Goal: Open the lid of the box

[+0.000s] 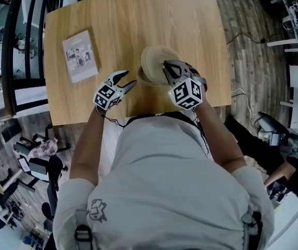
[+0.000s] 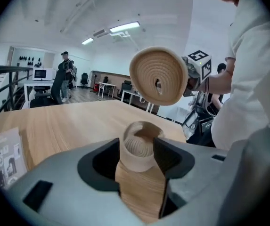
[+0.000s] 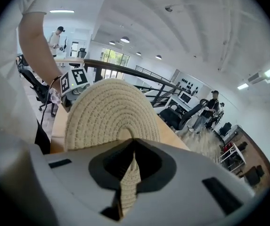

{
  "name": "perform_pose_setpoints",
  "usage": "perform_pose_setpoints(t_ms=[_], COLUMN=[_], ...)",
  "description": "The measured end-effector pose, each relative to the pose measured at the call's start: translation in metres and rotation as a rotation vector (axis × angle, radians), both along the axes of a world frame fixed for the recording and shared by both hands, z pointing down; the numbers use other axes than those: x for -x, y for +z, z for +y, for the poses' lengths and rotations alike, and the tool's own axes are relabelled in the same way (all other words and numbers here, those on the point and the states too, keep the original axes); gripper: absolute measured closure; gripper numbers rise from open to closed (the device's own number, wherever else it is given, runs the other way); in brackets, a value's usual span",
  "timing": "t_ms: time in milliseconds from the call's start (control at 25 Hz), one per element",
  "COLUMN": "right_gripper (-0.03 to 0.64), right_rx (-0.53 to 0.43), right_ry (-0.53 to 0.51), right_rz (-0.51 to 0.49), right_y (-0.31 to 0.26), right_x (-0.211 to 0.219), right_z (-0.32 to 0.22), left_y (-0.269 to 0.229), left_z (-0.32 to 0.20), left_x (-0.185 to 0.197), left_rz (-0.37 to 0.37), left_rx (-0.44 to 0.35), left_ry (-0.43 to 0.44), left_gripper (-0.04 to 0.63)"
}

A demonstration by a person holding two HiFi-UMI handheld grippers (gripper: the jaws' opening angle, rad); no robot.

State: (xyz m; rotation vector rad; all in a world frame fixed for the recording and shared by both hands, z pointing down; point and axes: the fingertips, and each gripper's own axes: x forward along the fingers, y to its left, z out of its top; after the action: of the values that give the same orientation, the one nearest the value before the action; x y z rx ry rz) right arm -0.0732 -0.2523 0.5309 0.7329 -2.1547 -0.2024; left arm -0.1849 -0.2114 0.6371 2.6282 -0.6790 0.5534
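A round woven rope lid [image 1: 155, 61] hangs tilted above the table, with my right gripper [image 1: 168, 70] shut on it. In the right gripper view the lid [image 3: 109, 111] fills the middle and a strip of its rope is pinched between the jaws of the gripper [image 3: 134, 149]. The small woven box [image 2: 137, 150] stands lidless on the wood, its inside showing. My left gripper [image 2: 136, 145] is open and frames the box without touching it; in the head view it [image 1: 127, 80] sits just left of the box [image 1: 144, 80]. The lid [image 2: 158, 75] hangs above the box.
The wooden table [image 1: 138, 20] also holds a booklet [image 1: 79, 56] at its left, seen in the left gripper view as well [image 2: 3, 157]. The table's near edge runs under my hands. Desks, chairs and people are far off in the room.
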Motion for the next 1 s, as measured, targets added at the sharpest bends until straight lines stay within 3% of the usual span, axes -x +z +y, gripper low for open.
perform_pose_setpoints(t_ms=[280, 640, 720, 1000], right_gripper=[0.600, 0.600, 0.600, 0.600], right_rx=[-0.001, -0.034, -0.033, -0.044], right_ry=[0.080, 0.093, 0.103, 0.112], right_rz=[-0.182, -0.336, -0.377, -0.445], right_y=[-0.033, -0.060, -0.063, -0.077], right_x=[0.005, 0.007, 0.004, -0.019], right_z=[-0.002, 0.007, 0.010, 0.015], left_y=[-0.077, -0.172, -0.184, -0.206], left_z=[-0.014, -0.022, -0.022, -0.016], left_x=[-0.006, -0.020, -0.022, -0.043], left_rz=[0.085, 0.269, 0.279, 0.252], left_rx=[-0.115, -0.214, -0.244, -0.302], left_ry=[-0.114, -0.218, -0.236, -0.244], left_gripper=[0.379, 0.557, 0.588, 0.591])
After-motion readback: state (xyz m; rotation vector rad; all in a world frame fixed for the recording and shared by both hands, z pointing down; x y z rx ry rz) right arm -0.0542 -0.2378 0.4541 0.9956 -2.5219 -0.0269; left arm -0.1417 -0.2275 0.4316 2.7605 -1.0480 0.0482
